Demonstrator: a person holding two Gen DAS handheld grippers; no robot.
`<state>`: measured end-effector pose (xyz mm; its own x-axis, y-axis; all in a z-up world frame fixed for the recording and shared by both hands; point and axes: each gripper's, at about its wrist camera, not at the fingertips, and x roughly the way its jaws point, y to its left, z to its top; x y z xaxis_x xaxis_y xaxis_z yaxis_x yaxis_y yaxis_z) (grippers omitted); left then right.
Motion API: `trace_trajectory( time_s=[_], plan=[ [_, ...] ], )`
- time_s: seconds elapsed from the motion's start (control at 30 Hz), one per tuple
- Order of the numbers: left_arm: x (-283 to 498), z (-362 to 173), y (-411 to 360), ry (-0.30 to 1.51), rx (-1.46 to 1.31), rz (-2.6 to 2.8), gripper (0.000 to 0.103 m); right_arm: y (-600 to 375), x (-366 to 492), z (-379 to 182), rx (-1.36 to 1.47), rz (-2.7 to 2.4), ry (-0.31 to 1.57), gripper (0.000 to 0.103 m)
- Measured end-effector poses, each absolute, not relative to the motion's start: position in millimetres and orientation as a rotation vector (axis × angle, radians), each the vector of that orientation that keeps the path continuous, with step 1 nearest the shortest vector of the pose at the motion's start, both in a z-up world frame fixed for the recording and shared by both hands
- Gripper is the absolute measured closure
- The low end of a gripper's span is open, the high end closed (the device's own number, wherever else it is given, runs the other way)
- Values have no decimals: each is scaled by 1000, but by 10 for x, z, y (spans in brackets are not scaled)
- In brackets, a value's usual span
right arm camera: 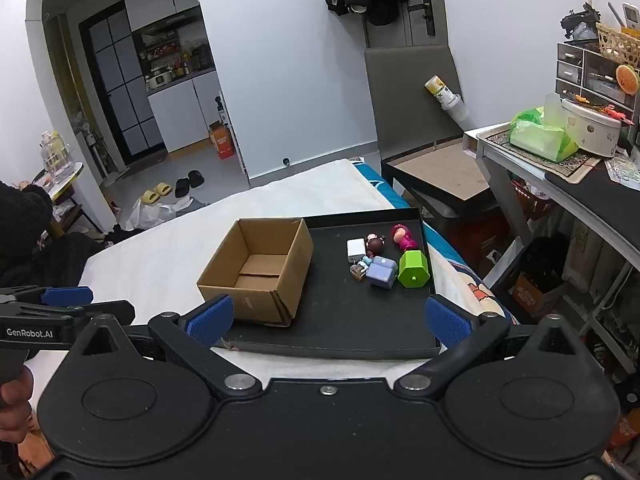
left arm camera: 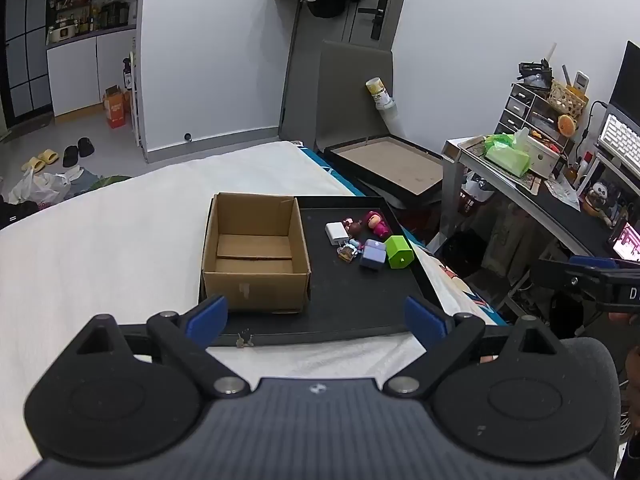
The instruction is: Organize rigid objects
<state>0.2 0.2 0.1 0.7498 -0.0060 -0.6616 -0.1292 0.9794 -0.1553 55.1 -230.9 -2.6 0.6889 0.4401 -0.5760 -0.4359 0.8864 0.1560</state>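
A black tray (left arm camera: 360,304) (right arm camera: 340,320) lies on a white bed. An empty cardboard box (left arm camera: 256,252) (right arm camera: 260,268) stands on the tray's left half. On the right half sits a cluster of small items: a white charger (left arm camera: 336,233) (right arm camera: 356,249), a pink figurine (left arm camera: 377,223) (right arm camera: 405,238), a brown-haired figurine (right arm camera: 375,245), a lilac block (left arm camera: 373,255) (right arm camera: 382,272) and a green block (left arm camera: 398,251) (right arm camera: 414,269). My left gripper (left arm camera: 316,322) and my right gripper (right arm camera: 328,322) both hover open near the tray's front edge, nothing between their blue pads.
The white bed (left arm camera: 100,260) spreads to the left. A grey desk (right arm camera: 560,176) with a green tissue pack (right arm camera: 540,136) stands at the right. A low black table (right arm camera: 444,176) sits behind the bed. Shoes and bags lie on the floor at far left.
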Motion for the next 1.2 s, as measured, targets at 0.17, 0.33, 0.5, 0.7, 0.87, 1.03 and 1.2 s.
trace_trajectory(
  time_s=[0.17, 0.33, 0.5, 0.7, 0.87, 1.03, 1.2],
  plan=[
    [-23, 11, -2, 698, -195, 73, 8, -2334, 550, -18, 9, 493, 664, 0],
    [-103, 39, 34, 694, -199, 63, 8, -2369, 561, -12, 7, 485, 666, 0],
    [-11, 16, -16, 714, -188, 57, 8, -2379, 579, -40, 13, 485, 663, 0],
    [-12, 29, -24, 714, -185, 64, 8, -2388, 545, -19, 16, 488, 658, 0],
    [-23, 29, -26, 714, -186, 61, 8, -2386, 528, -14, 13, 479, 658, 0],
    [-20, 24, -38, 713, -182, 57, 8, -2408, 536, -31, 15, 470, 659, 0],
    [-20, 20, -44, 713, -183, 56, 8, -2417, 517, -33, 15, 461, 659, 0]
  ],
)
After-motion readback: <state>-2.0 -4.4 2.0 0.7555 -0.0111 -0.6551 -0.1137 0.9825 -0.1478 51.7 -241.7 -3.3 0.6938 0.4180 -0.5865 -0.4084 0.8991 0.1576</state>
